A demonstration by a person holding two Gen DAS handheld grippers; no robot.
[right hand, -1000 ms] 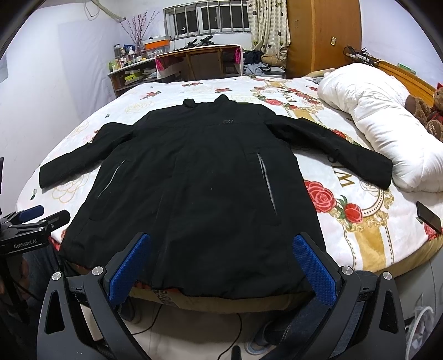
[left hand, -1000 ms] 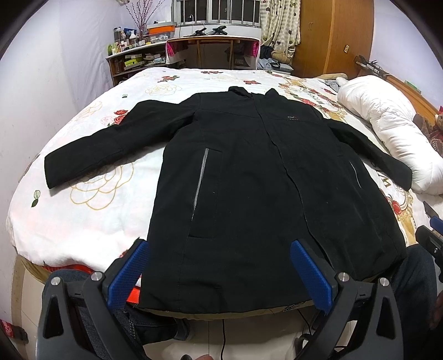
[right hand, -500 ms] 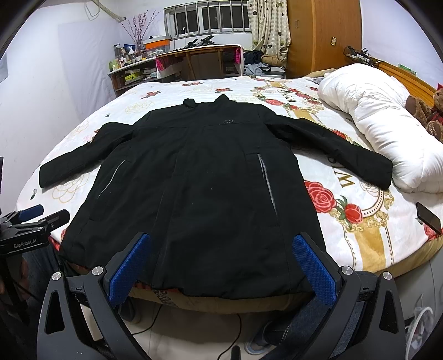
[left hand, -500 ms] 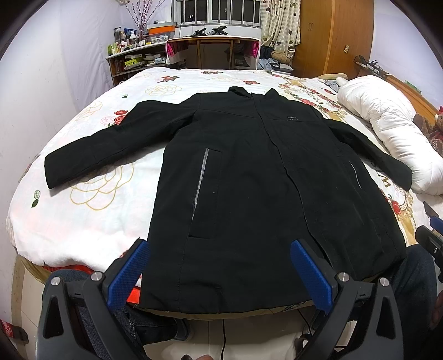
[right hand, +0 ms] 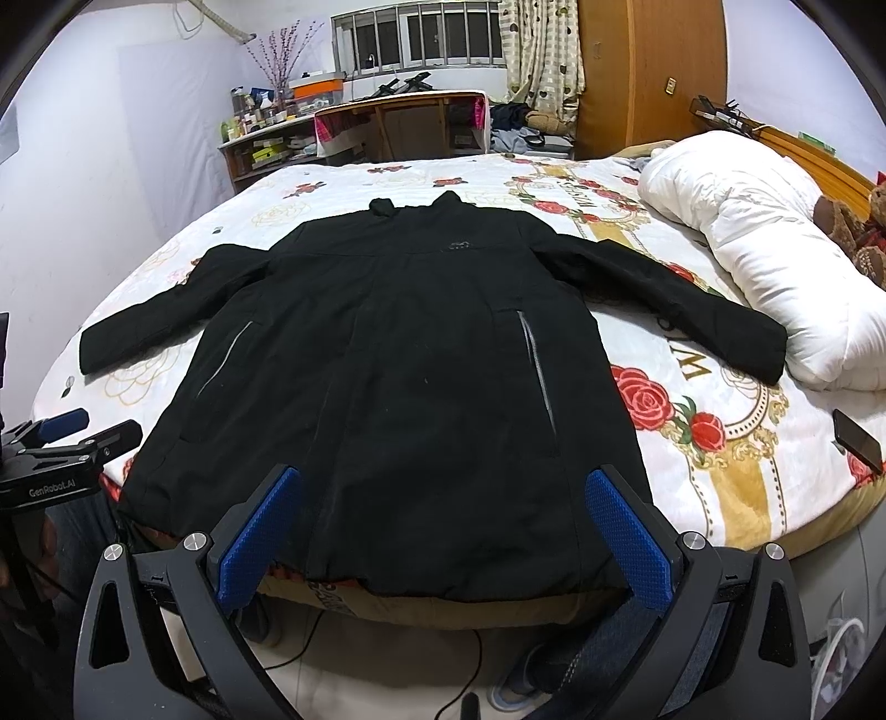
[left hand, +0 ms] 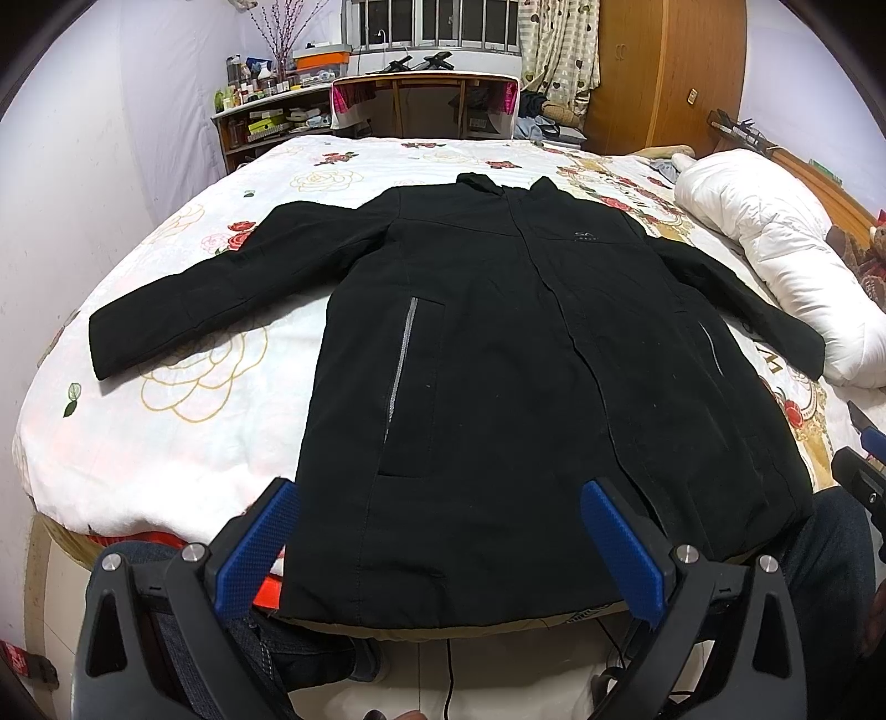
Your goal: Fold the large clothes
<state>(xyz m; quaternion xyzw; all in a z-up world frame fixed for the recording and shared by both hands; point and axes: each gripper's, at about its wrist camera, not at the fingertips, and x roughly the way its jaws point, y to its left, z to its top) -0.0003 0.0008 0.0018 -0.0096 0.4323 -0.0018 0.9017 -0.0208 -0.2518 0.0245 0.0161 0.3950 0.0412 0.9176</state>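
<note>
Two hand-held grippers are hovering at the foot of a bed, each with its blue-padded jaws spread wide and nothing between them: the left gripper (left hand: 437, 545) and the right gripper (right hand: 440, 534). In the right wrist view the left gripper's black body is showing at the far left edge, bearing the white lettering "GenRobot.AI".

At the left of the room, a pale wall is running back to a cluttered wooden shelf unit (left hand: 266, 124) with bottles and boxes on it and a vase of thin pink branches (left hand: 279, 33) above. Next along, a wooden desk (left hand: 426, 105) is standing under a barred window (left hand: 432, 25), then a heart-patterned curtain (left hand: 559, 47) and an orange-brown wooden wardrobe (left hand: 664, 77).

A long black zip-front jacket (left hand: 498, 354) is lying flat and face up across the white bedspread printed with red and gold roses (left hand: 166, 421), collar toward the far side, both sleeves spread outward, hem hanging at the near edge just ahead of the gripper fingers. A small grey chest logo (left hand: 586, 236) is showing, too small to read, and grey pocket zips are running down each side. Large gold lettering on the bedspread, partly covered by the right sleeve, is not fully legible.

At the right, a rolled white quilted duvet (right hand: 764, 249) is resting near the sleeve cuff, a brown teddy bear (right hand: 864, 227) beyond it, and a dark phone (right hand: 858, 440) is lying on the bedspread's edge.
</note>
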